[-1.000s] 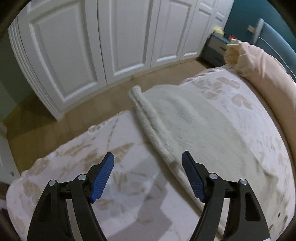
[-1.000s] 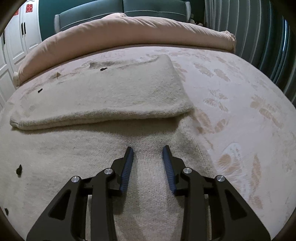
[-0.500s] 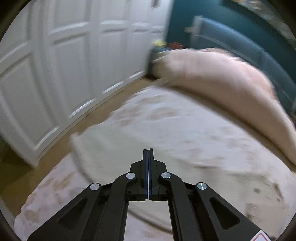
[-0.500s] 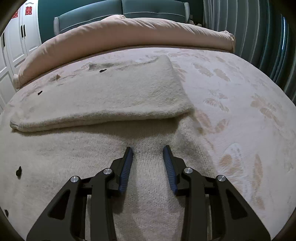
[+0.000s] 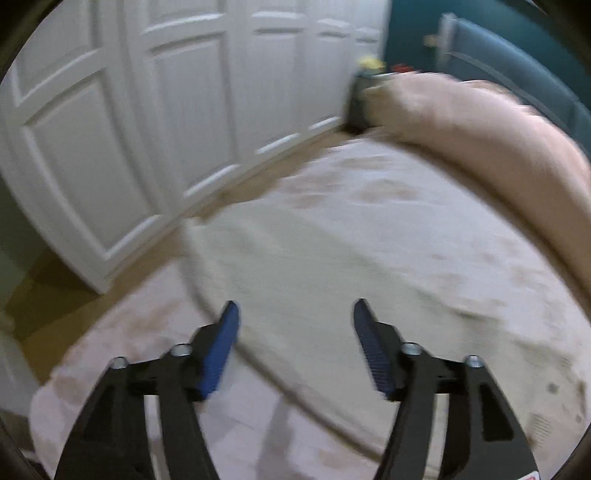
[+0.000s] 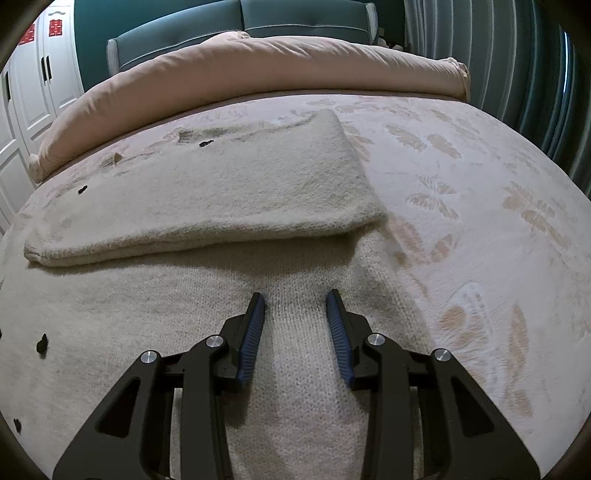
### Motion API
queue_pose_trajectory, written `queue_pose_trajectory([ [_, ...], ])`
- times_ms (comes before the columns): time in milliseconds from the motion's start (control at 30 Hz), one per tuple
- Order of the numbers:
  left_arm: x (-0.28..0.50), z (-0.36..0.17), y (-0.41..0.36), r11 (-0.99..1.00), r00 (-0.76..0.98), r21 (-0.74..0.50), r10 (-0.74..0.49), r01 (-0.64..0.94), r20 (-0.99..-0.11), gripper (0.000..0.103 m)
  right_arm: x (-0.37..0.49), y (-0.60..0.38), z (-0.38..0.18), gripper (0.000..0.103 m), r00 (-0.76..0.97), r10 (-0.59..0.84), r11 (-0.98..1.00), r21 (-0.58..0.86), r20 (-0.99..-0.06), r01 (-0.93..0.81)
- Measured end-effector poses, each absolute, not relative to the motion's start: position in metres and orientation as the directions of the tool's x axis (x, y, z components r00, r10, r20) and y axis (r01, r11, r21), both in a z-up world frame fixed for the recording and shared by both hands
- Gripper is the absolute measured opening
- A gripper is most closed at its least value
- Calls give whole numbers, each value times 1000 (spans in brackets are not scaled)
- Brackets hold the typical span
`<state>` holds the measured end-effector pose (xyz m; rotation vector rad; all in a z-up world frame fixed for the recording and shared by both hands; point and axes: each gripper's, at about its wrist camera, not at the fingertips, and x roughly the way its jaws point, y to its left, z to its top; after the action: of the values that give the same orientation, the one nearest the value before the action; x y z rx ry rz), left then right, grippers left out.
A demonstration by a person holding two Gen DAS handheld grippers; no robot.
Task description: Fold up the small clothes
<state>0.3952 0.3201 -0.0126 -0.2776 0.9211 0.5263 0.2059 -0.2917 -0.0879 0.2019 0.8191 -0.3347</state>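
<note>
A cream knitted sweater (image 6: 192, 192) lies spread on the bed (image 6: 480, 177), on a pale cover printed with leaf shapes. One part of it is folded over on itself, so a thick doubled band runs across the garment, its folded edge facing the right gripper (image 6: 295, 295). Small dark specks dot the knit to the left of that band.

The right gripper sits low over the sweater's single layer, just short of the folded edge. Its blue-padded fingers (image 6: 253, 332) are spread apart with a strip of knit showing between them; they grip nothing, though whether the tips touch the fabric cannot be told.

The left gripper (image 5: 291, 306) is above the sweater (image 5: 332, 266) near its rolled edge, on the side of the bed facing the white wardrobe doors (image 5: 155, 122). Its fingers (image 5: 221, 350) are spread wide and hold nothing. This view is smeared by motion blur, so the sweater appears there only as a pale patch that probably ends at a soft rolled edge.

Beyond the sweater, a pink duvet (image 6: 258, 70) is bunched along the head of the bed, against a teal padded headboard (image 6: 236, 22). A strip of brown floor (image 5: 48, 288) runs between the bed and the wardrobe doors.
</note>
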Motion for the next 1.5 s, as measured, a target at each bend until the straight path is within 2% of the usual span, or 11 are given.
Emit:
queue_pose_trajectory([
  [200,400,-46,388,777,401,-45,273,-627,-874,62,207,-290,-89,34,631,-229,929,28,-741,370],
  [267,404,-62,398,758,383,-95,213,-645,-899,44,207,-289,-90,34,629,-234,929,21,-741,370],
  [333,401,-66,402,729,414,-171,166,-663,-895,12,208,-288,-90,34,628,-236,929,18,-741,370],
  [367,400,-61,396,728,436,-189,166,-659,-884,4,208,-288,-90,34,628,-236,929,18,-741,371],
  [533,404,11,333,837,608,-201,184,-509,-772,3,208,-288,-90,34,632,-233,928,24,-739,371],
  [767,367,134,115,977,797,-211,-142,19,-587,3,205,-290,-89,34,638,-222,927,43,-737,373],
  [867,337,129,23,957,749,-213,-288,198,-597,4,205,-291,-88,34,640,-217,927,51,-737,373],
  [967,311,78,-55,929,641,-238,-367,282,-674,11,204,-293,-88,34,644,-207,926,65,-736,372],
  [1067,287,17,-85,918,535,-304,-395,254,-747,26,204,-295,-87,34,649,-192,925,84,-737,370],
  [1267,260,-39,-39,922,492,-385,-355,43,-795,27,198,-305,-75,43,680,-104,923,185,-725,339],
  [1500,296,-57,77,875,512,-418,-251,-243,-822,30,240,-282,-26,71,716,40,937,276,-696,216],
])
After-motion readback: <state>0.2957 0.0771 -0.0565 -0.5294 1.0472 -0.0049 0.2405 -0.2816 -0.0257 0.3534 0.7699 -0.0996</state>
